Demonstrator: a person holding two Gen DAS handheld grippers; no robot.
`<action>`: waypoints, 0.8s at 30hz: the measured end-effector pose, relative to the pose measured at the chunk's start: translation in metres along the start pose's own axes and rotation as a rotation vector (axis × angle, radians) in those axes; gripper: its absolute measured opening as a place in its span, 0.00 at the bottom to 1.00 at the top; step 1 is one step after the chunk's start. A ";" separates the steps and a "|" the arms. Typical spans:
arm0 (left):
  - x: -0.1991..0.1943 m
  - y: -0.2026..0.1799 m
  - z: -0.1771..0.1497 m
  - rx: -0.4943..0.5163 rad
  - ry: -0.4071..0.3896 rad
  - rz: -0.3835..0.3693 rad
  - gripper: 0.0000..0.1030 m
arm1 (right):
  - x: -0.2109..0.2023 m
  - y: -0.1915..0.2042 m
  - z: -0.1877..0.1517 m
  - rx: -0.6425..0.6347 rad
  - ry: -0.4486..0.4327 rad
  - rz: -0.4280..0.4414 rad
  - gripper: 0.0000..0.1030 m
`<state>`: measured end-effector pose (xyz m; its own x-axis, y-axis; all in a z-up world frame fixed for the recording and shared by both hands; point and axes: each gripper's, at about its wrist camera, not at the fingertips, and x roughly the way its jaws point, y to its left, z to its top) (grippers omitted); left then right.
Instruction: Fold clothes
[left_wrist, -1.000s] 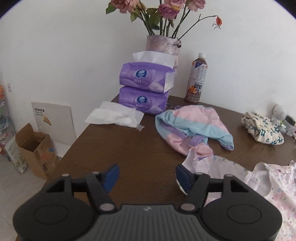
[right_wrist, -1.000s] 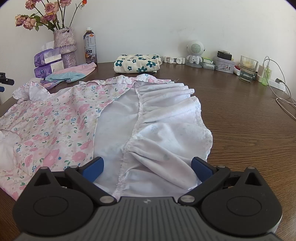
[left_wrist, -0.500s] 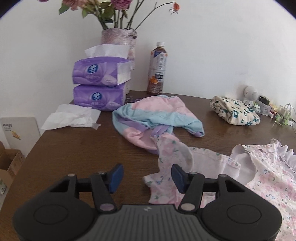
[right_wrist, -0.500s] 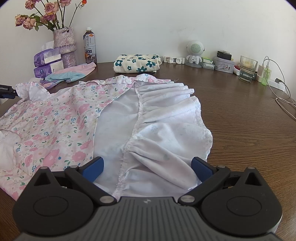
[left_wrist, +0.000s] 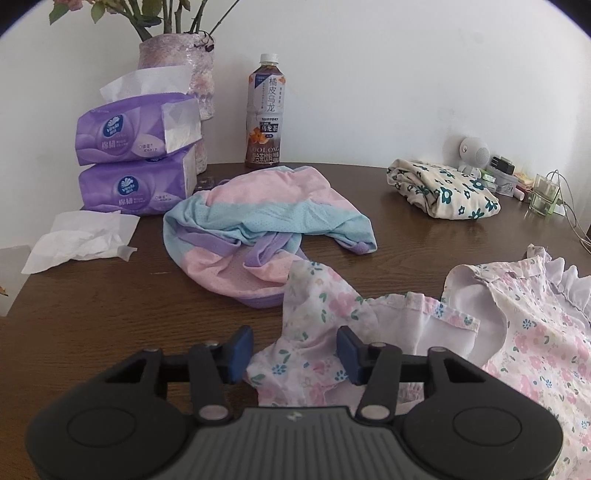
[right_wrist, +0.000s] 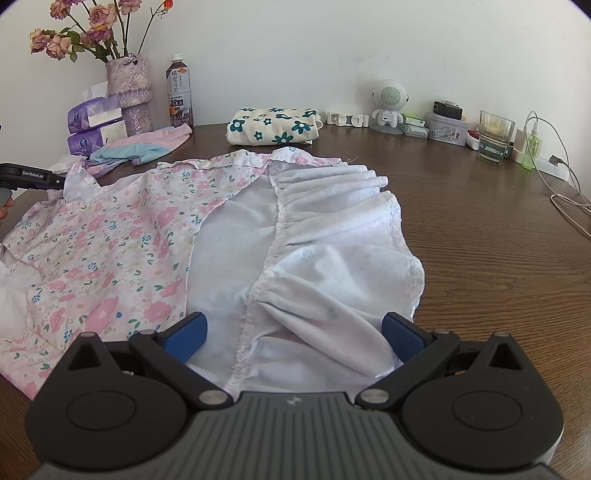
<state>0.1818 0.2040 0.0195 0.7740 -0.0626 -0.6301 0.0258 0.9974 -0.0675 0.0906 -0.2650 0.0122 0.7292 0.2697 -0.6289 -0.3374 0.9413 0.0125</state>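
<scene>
Clearly, little of the folding is done: the pale pink floral cotton dress (right_wrist: 110, 243) is laid flat on the dark brown wooden worktop (right_wrist: 480, 236), with its white gathered skirt lining (right_wrist: 332, 236) turned up and no fold yet made. Its short floral sleeve (left_wrist: 317, 306) is crumpled at the near left edge. The sleeve's hem is seen between the jaws of the left gripper (left_wrist: 291, 352), which are closing at a narrow gap and not yet pressing the cloth. The right gripper (right_wrist: 293, 330) is held over the skirt's hem with its jaws wide apart, gripping nothing. A crumpled pink, blue and purple mesh garment (left_wrist: 258, 229) is left unfolded beyond the sleeve, while a cream bundle with teal flowers (right_wrist: 273, 125) appears folded already.
</scene>
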 end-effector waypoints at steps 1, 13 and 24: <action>0.000 -0.001 0.000 0.005 -0.001 -0.001 0.26 | 0.000 0.000 0.000 0.000 0.000 0.000 0.99; -0.034 -0.004 -0.017 -0.024 0.034 0.135 0.06 | 0.000 -0.001 0.001 0.000 0.000 0.000 0.99; -0.085 0.003 -0.023 -0.166 -0.112 0.080 0.87 | 0.000 -0.003 0.001 0.000 0.000 0.001 0.99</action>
<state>0.1016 0.2117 0.0555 0.8353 0.0306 -0.5489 -0.1364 0.9788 -0.1530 0.0923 -0.2677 0.0131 0.7288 0.2702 -0.6292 -0.3380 0.9411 0.0126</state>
